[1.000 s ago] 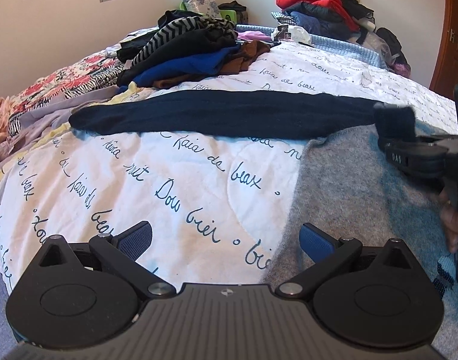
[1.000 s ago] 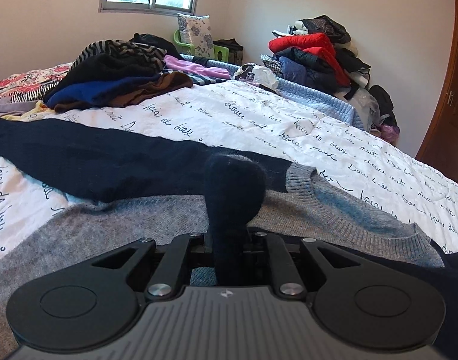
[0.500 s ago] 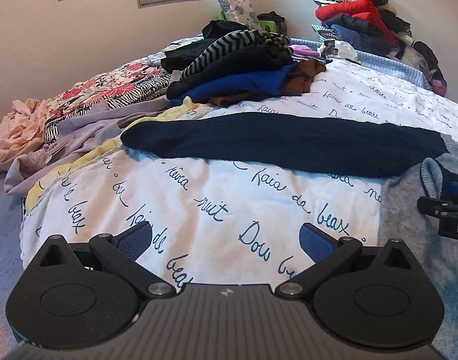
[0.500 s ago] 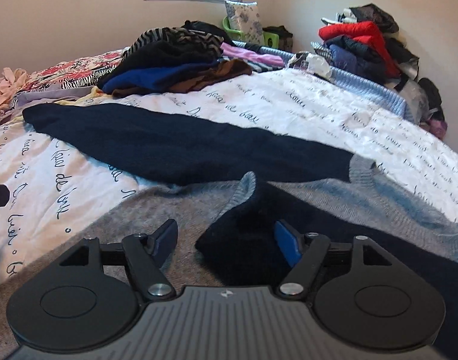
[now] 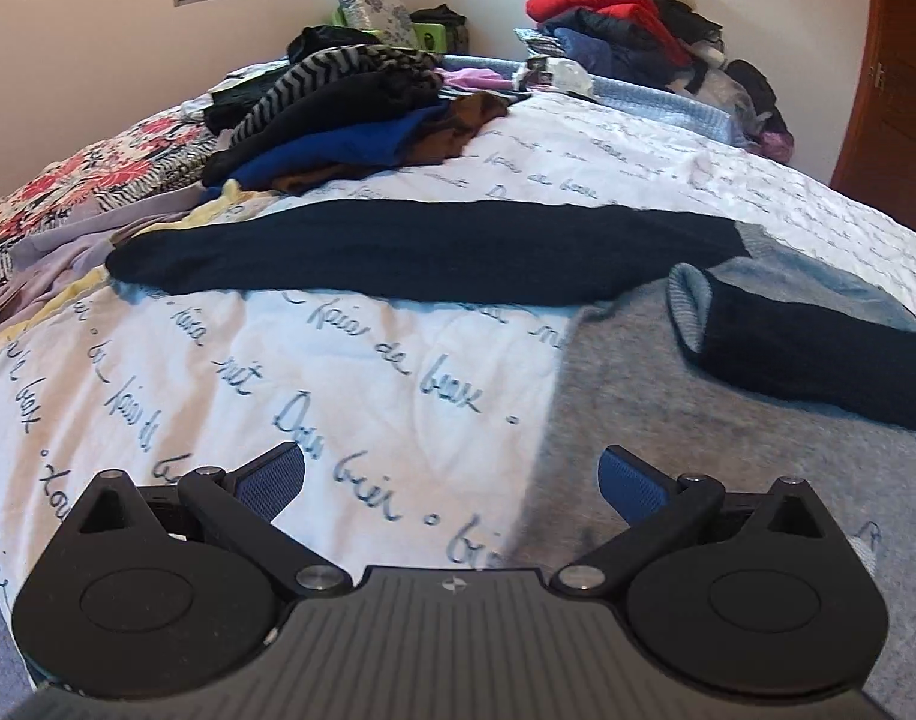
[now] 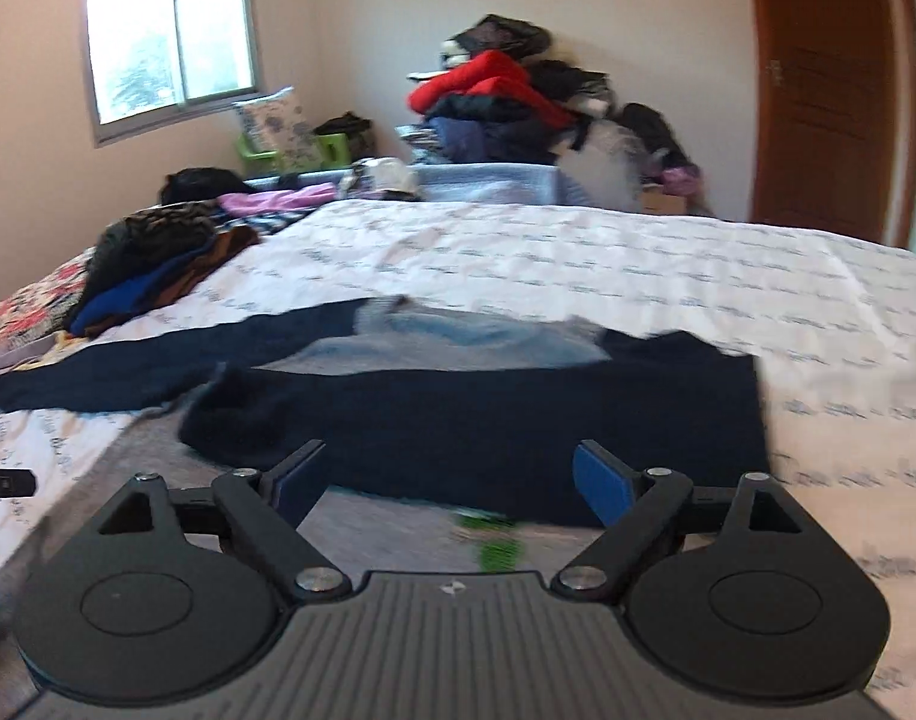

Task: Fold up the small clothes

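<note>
- Since a second ago, our right gripper (image 6: 452,483) has let go of the dark cuff it was pinching and pulled back; its jaws now stand wide apart over the sweater (image 5: 667,396), holding nothing.
- That right sleeve (image 5: 817,360) now lies folded across the grey body of the sweater, cuff toward the middle.
- Our left gripper (image 5: 452,483) is released too, jaws spread and empty, hovering over the bed (image 5: 278,372) just left of the sweater's edge.
- We see the left sleeve (image 5: 398,258) stretched straight out across the white quilt, not yet folded in.
- Beyond it sits a stack (image 5: 350,114) of clothes, well apart from our work; more clothes are heaped in a pile (image 6: 505,102) against the far wall.
- So we judge one sleeve done, the other next.
- For that we'd send the left gripper out to the far cuff, close on it, and carry it back over the body to mirror the first.
- Knit is floppy, so lift high enough that the sleeve doesn't drag the body askew.
</note>
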Available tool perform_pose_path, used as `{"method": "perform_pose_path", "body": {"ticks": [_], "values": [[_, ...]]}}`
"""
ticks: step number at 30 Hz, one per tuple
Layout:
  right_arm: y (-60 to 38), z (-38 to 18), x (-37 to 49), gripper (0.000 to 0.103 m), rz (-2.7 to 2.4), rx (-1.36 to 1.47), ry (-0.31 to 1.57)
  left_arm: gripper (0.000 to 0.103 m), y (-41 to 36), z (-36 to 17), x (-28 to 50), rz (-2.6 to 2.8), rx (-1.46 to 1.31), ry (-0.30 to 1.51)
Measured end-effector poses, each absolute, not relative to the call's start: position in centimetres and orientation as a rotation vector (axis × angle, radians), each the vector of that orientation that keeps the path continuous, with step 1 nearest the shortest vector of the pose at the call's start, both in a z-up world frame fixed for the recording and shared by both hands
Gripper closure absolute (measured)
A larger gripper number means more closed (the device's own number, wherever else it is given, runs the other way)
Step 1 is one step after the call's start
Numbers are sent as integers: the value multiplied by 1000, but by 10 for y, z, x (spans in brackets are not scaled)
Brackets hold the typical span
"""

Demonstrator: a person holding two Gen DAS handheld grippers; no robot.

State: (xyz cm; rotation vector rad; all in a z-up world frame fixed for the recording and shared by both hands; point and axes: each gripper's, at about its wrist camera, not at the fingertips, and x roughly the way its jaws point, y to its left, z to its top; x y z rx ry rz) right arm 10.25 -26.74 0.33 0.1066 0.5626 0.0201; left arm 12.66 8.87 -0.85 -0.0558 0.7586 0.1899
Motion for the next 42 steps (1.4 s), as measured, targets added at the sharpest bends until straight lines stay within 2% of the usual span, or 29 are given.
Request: {"method": "perform_pose_path", "body": {"ticks": [1,6,20,26,42], "values": [[-284,2,93,5,-40,111,573,0,79,-9,125,169,-45,760],[-333,-12,57,5,-191,98,612,0,44,-10,119,115,24,758],[-381,-61,29,3,-303,124,686,0,-16,-4,95,32,122,737],[-397,-74,16,0,-292,201,668,0,-18,-5,92,53,120,739],[-391,-77,18,0,-302,165,678,0,-21,-6,89,47,106,748]]}}
